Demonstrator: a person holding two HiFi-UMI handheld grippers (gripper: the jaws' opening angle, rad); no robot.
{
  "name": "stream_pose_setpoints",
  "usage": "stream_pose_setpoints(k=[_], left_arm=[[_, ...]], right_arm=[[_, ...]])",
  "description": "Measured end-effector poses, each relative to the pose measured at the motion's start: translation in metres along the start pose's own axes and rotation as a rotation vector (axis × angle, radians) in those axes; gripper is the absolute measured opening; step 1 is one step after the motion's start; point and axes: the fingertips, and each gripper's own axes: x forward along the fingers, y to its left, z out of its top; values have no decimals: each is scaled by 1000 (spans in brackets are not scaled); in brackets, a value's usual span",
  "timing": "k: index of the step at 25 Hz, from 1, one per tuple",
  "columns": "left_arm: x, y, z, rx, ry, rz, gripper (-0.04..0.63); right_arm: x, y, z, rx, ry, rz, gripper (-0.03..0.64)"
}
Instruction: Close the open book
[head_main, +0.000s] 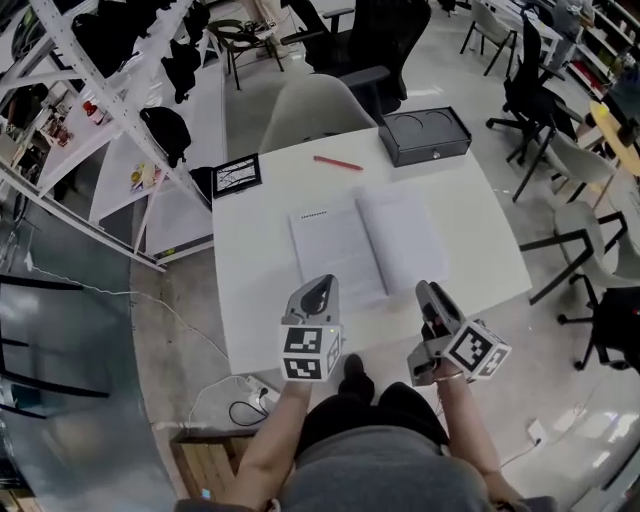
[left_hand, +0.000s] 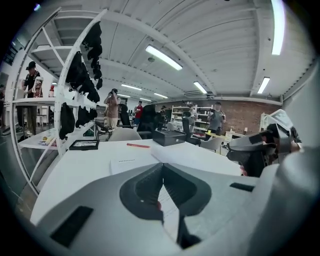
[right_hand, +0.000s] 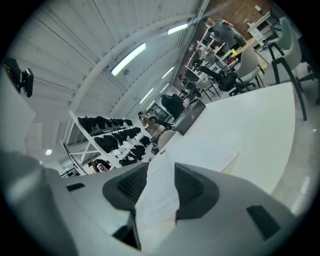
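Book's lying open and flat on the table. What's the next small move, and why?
Probably ease the right gripper forward so its parted jaws straddle the near corner of the right page of the book, then close. The book lies flat, those jaws stand open at that corner with nothing pinched, and the left gripper is shut.

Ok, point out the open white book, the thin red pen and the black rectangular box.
open white book (head_main: 366, 243), head view, centre fold.
thin red pen (head_main: 338, 163), head view, mid-shaft.
black rectangular box (head_main: 425, 134), head view, lid.
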Motion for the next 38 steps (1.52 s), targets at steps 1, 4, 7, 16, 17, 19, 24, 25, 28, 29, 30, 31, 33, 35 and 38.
stream_pose_setpoints(k=[1, 4, 7, 16, 17, 19, 24, 25, 28, 29, 30, 31, 33, 35, 38], left_arm=[[3, 0, 0, 3, 5, -8, 6], [12, 0, -2, 10, 22, -30, 6], [21, -1, -3, 11, 35, -46, 6], [43, -11, -13, 21, 89, -90, 6], [45, -11, -14, 22, 95, -93, 6], [49, -12, -17, 21, 110, -98, 6], [58, -16, -23, 25, 137, -106, 6], [59, -17, -24, 26, 142, -108, 6], [63, -19, -28, 29, 157, -114, 6], [64, -19, -29, 29, 162, -115, 6], [65, -19, -31, 28, 168, -115, 6], [66, -18, -32, 27, 174, -115, 6], [69, -19, -35, 26, 187, -116, 6], [71, -21, -37, 27, 199, -119, 6], [74, -23, -40, 28, 214, -127, 6]], right_arm=[[0, -3, -1, 22, -1, -12, 168], [0, -13, -3, 73, -7, -54, 178], [-1, -23, -4, 101, -13, -84, 190], [1, -41, -8, 230, -21, -105, 242], [1, -44, -9, 241, -19, -115, 245], [0, -52, -12, 257, -8, -144, 245], [2, -62, -18, 297, 11, -152, 256], [3, -63, -19, 305, 15, -149, 259], [7, -66, -23, 319, 27, -145, 267], [8, -67, -24, 323, 32, -145, 269], [10, -67, -26, 327, 38, -143, 274], [11, -67, -28, 332, 45, -142, 281], [14, -67, -29, 348, 56, -127, 293], [16, -66, -30, 367, 61, -107, 299], [19, -68, -34, 402, 72, -101, 302]])
